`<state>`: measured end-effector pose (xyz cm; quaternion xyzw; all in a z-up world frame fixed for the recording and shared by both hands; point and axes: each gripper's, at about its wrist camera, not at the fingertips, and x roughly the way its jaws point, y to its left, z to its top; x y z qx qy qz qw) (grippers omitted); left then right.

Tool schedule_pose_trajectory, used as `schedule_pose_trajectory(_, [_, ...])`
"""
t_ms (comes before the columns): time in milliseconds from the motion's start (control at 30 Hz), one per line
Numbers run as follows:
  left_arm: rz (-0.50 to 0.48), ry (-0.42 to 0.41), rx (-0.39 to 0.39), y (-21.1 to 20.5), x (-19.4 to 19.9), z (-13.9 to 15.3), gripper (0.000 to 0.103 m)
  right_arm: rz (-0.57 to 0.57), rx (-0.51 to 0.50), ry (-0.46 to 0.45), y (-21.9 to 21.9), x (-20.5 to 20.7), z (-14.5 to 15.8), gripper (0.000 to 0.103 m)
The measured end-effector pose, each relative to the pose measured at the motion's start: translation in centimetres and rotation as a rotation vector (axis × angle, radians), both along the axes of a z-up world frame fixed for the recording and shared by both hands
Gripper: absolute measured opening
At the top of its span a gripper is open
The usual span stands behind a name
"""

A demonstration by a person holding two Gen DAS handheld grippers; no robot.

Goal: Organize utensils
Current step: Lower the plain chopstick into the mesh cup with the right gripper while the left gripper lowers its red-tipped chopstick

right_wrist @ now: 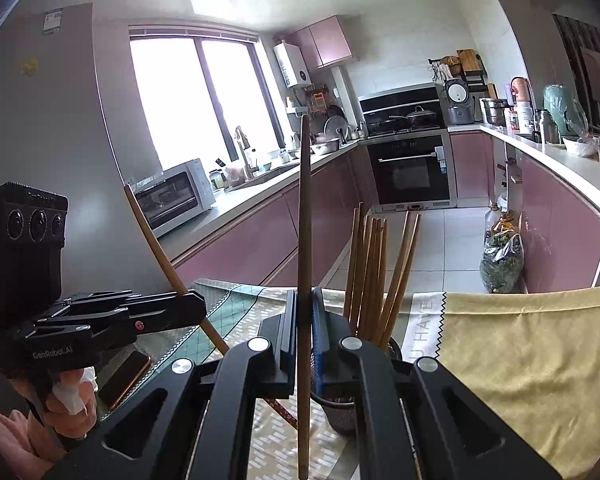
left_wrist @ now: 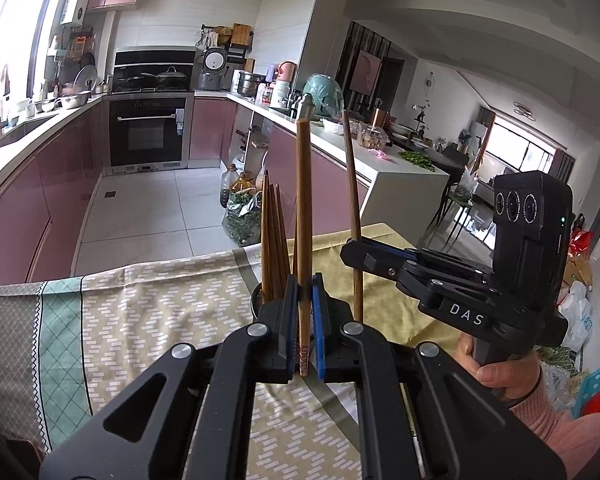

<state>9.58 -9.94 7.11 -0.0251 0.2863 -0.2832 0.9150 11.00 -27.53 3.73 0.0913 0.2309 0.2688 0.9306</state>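
A cloth-covered bench (right_wrist: 520, 340) stands at the near end of a pink kitchen, and the landmark on it is a dark mesh holder (right_wrist: 340, 412) that already stands full of a bundle of wooden chopsticks (right_wrist: 374, 272), upright and fanned slightly. Well to the left of the holder, in the right wrist view, a person's hand (right_wrist: 66, 408) grips the left gripper (right_wrist: 198, 310), whose fingers are pressed together on a single light chopstick (right_wrist: 168, 258); it leans away from the holder at its top, and its patterned lower end passes down toward the cloth just left of the holder. Next, directly in front of the holder, the right gripper (right_wrist: 304, 344) has its blue-padded fingers (right_wrist: 319, 344) pinched shut on a darker chopstick (right_wrist: 305, 240), held nearly upright, with its top high above the bundle and its lower end hanging below the fingers, outside the holder. In the left wrist view the same pair appears mirrored: the light chopstick clamped in the near fingers in front of the holder, the darker one held by the other gripper just to the holder's right. Judging from this, most of the sorting looks done, since the bundle is already gathered; what seems left is to lower these two sticks into the holder. No other loose utensils show on the cloth, though a phone (right_wrist: 126, 376) lies left of the holder.
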Motion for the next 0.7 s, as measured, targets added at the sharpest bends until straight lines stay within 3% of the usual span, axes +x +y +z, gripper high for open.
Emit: schedule_pose_trajectory(700, [-0.006,-0.031,0.002,0.26,-0.06,0.85,0.007,-0.015,0.015,-0.020,-0.22,0.85,0.87,0.006])
